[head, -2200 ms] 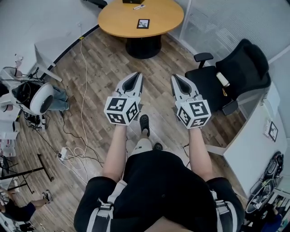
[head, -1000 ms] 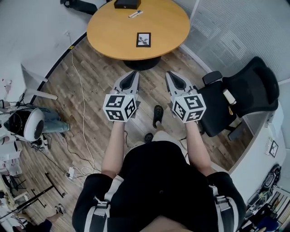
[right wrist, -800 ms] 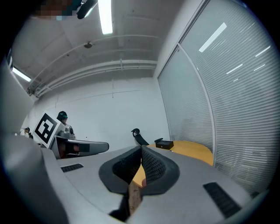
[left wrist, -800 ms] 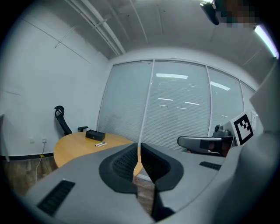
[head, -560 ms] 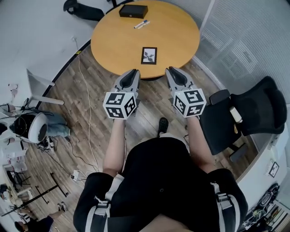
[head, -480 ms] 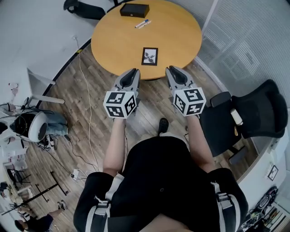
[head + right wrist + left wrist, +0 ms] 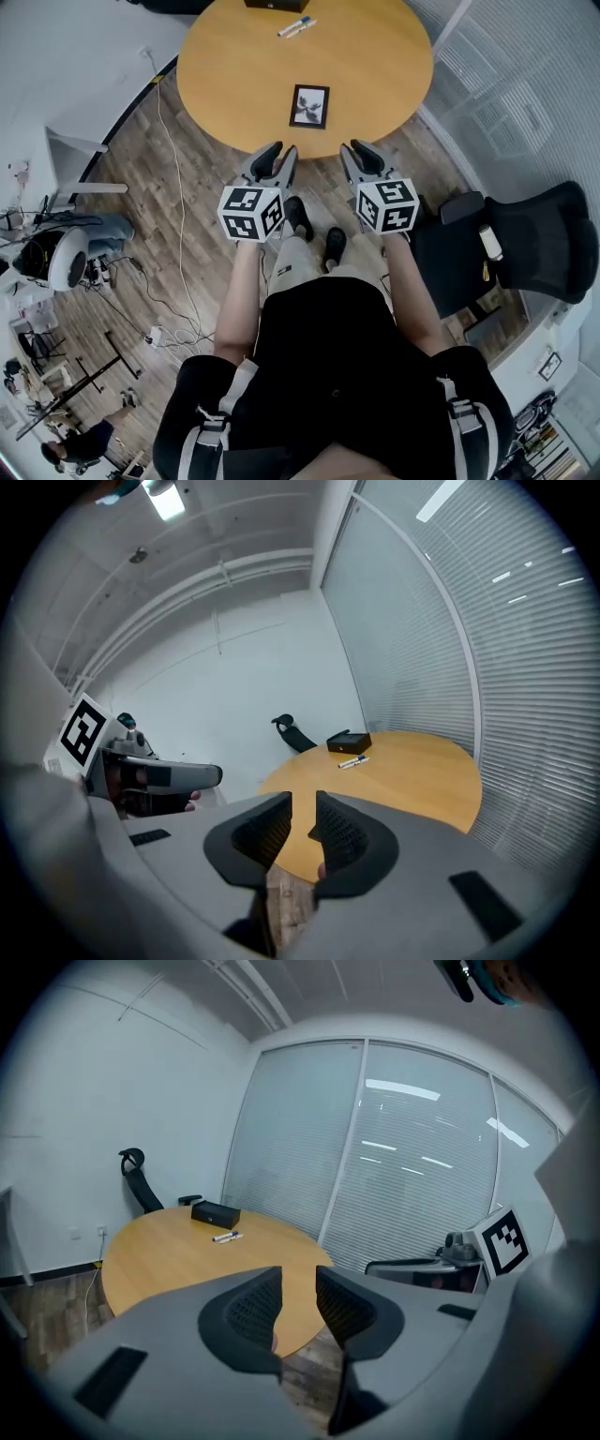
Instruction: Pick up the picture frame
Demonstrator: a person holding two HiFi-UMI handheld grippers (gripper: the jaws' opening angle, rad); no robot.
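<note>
A small black picture frame [image 7: 309, 106] with a pale print lies flat on the round wooden table [image 7: 225, 66], near its front edge. Both grippers hover side by side over the floor just short of that edge, pointing at the table. My left gripper [image 7: 281, 150] is below and left of the frame; its jaws are opening and nothing is between them [image 7: 298, 1279]. My right gripper [image 7: 359, 147] is below and right of the frame; its jaws are also opening and empty [image 7: 304, 803]. In both gripper views the jaws hide most of the frame.
A black box [image 7: 216, 1213] and pens [image 7: 298, 26] lie at the table's far side. A black office chair [image 7: 525, 244] stands at the right beside a glass wall with blinds. Cables [image 7: 169, 281] trail over the wooden floor at the left. The person's shoes [image 7: 300, 220] are under the grippers.
The person has walked up to the table, so the table and frame are much nearer. Both grippers moved forward with them, and both pairs of jaws have gone from shut to parted.
</note>
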